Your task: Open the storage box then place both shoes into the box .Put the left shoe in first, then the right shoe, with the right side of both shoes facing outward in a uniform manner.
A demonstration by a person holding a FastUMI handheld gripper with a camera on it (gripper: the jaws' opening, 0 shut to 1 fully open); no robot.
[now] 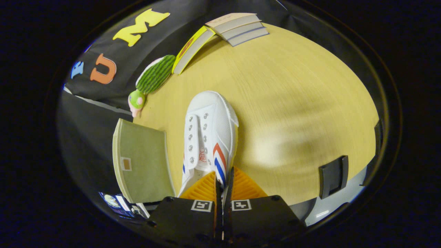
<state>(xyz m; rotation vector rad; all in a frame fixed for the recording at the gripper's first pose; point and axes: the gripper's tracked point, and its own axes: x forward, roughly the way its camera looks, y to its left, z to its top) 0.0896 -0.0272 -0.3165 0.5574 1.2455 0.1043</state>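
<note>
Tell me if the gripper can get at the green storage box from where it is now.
Probably yes. The gripper is shut on the white shoe, and the storage box lies just beside the shoe on the wooden table, nothing between them.

a round desk [293,103] of pale wood grain, lit from above, with a soft bright patch and a blurred shadow across its middle. at its far edge lies a stack of books [237,27], with a yellow book [191,48] leaning just beside it. a green striped plush toy [151,77] rests at the edge next to them. black cloth [103,41] forms the wall behind. a black bracket [332,176] clips the near edge.
</note>
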